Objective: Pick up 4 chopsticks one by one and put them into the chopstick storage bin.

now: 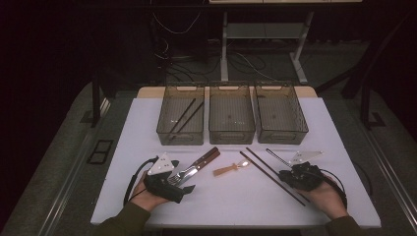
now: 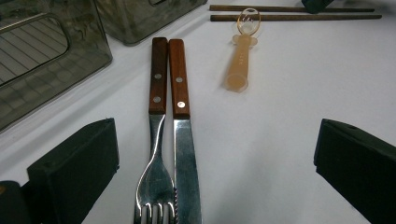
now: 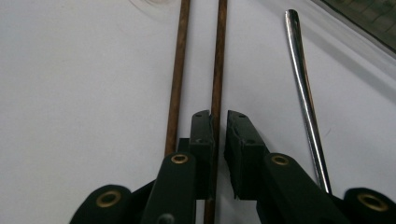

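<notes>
**Cutlery sorting: both grippers poised over the next picks**

The left gripper [image 2: 215, 163], jaws spread wide, straddles a steel fork [image 2: 156, 154] and knife [image 2: 184, 140] with riveted wooden handles on the white surface [image 2: 280, 130]. It likely needs closing. The right gripper [image 3: 219, 135] looks nearly clenched (barely a slit) around one thin dark wooden chopstick [image 3: 217, 60].

We see a white desk [image 1: 128, 147] in a dark room. Along its far edge stand three clear smoky bins in a row: the left bin [image 1: 180, 114], the middle bin [image 1: 231, 113] and the right bin [image 1: 281, 112]. Nearer us, lying flat on the desk from left to right, are a fork [image 2: 155, 154] and a knife [image 2: 183, 140] with wooden handles, side by side, then a small translucent spoon [image 2: 240, 56], a pair of dark chopsticks [image 1: 273, 176], and a thin metal utensil handle [image 3: 306, 93].
</notes>
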